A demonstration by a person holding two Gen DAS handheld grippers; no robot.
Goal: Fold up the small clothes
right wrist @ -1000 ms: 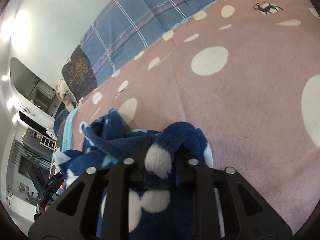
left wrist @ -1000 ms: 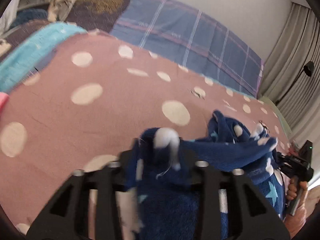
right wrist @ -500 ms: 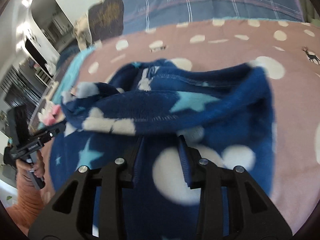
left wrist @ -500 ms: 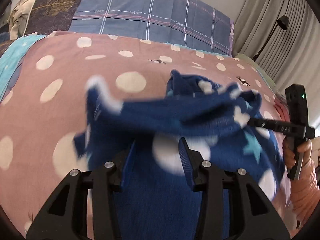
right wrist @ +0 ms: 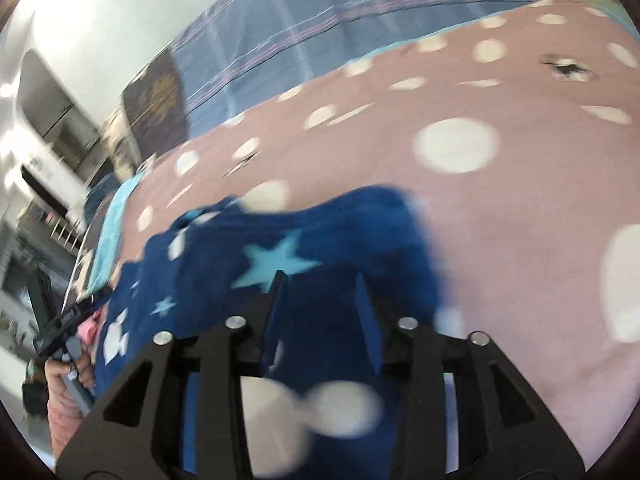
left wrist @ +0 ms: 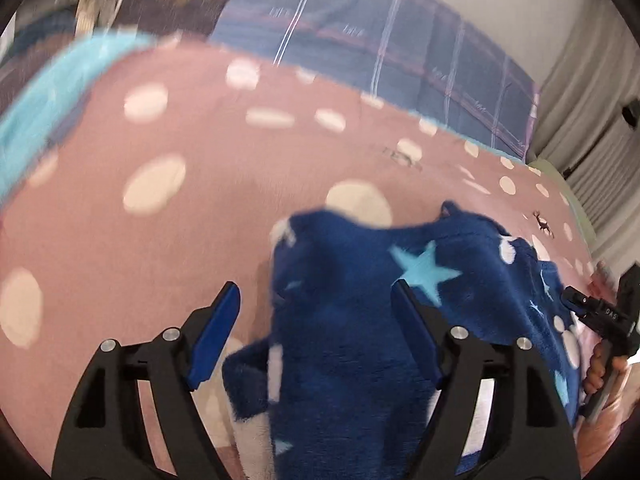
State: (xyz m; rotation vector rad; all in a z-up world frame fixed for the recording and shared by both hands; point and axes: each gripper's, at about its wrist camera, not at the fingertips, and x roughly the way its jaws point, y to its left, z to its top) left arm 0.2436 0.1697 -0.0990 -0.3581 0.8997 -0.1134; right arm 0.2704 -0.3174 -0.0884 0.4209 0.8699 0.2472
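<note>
A navy fleece garment (left wrist: pixel 360 340) with pale dots and light blue stars lies spread on the pink dotted blanket (left wrist: pixel 160 240). My left gripper (left wrist: pixel 316 308) stands wide and its jaws are opening. The garment's left edge lies between the fingers, close to the right finger and clear of the left one. In the right wrist view the garment (right wrist: pixel 224 272) fills the narrow gap of my right gripper (right wrist: pixel 322 300). Its jaws are opening with fleece still touching both pads. Each view shows the other gripper at the picture's edge, held by a hand.
The pink blanket (right wrist: pixel 500 220) stretches far beyond the garment. Blue plaid bedding (left wrist: pixel 400 60) lies at the far end. A teal cloth (left wrist: pixel 40 92) runs along the left side. Grey curtains (left wrist: pixel 592 120) hang at the right. Something pink (right wrist: pixel 86 330) sits near the hand.
The garment was bunched in both grippers, then lifted and stretched between them. Now it lies down on the blanket. The left jaws have spread wide and let it go; the right jaws have widened slightly.
</note>
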